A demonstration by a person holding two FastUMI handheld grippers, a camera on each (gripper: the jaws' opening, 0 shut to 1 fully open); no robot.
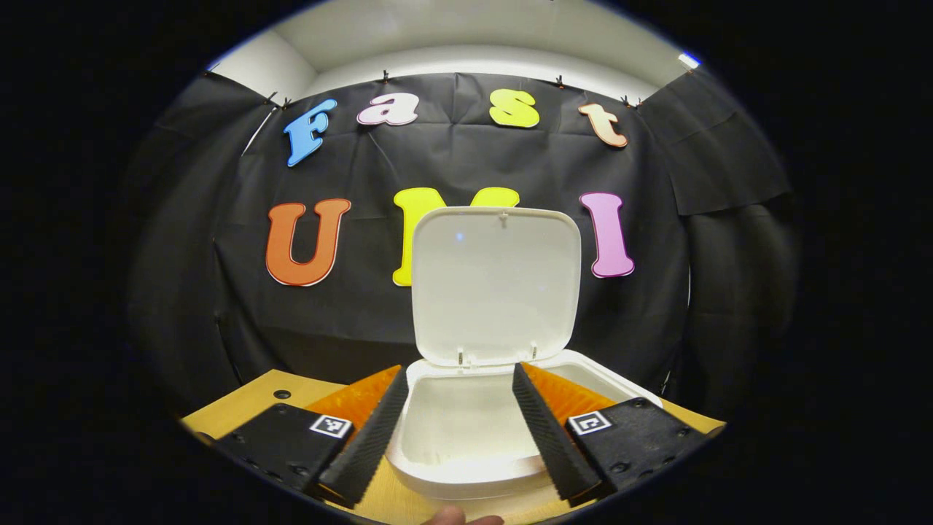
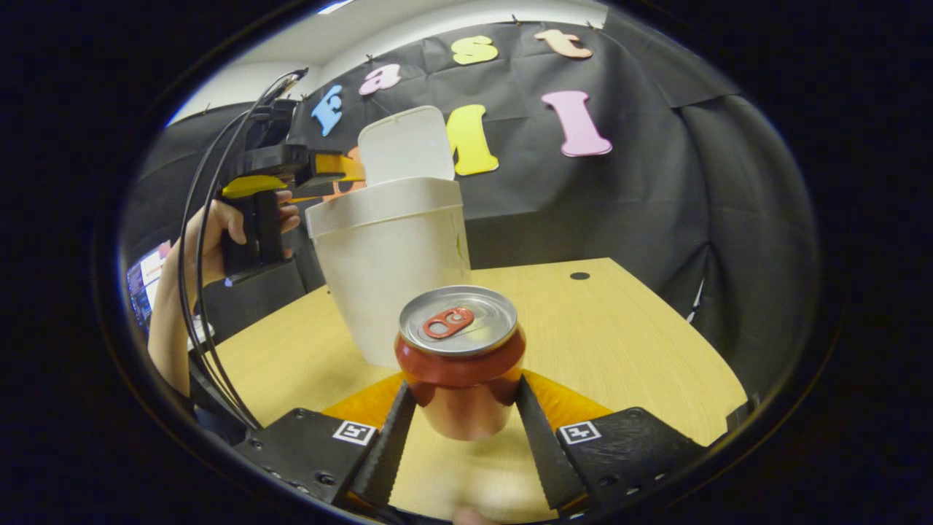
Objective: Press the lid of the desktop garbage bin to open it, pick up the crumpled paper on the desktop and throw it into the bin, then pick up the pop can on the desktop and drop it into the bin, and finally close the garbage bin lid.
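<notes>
Fingers of the right gripper point(image 2: 461, 408) flanked the pop can point(image 2: 461, 357) near its base, seemingly clamped on it (contact looked real). Beyond, the bin point(image 2: 390, 270) stood with its lid point(image 2: 403, 144) up, the left gripper point(image 1: 458, 408) spread above it, holding nothing. So low a grip could let the can tip during the lift.

wooden table point(image 2: 627, 328) with dark round hole point(image 2: 579, 275); black cables point(image 2: 197, 292).
</notes>
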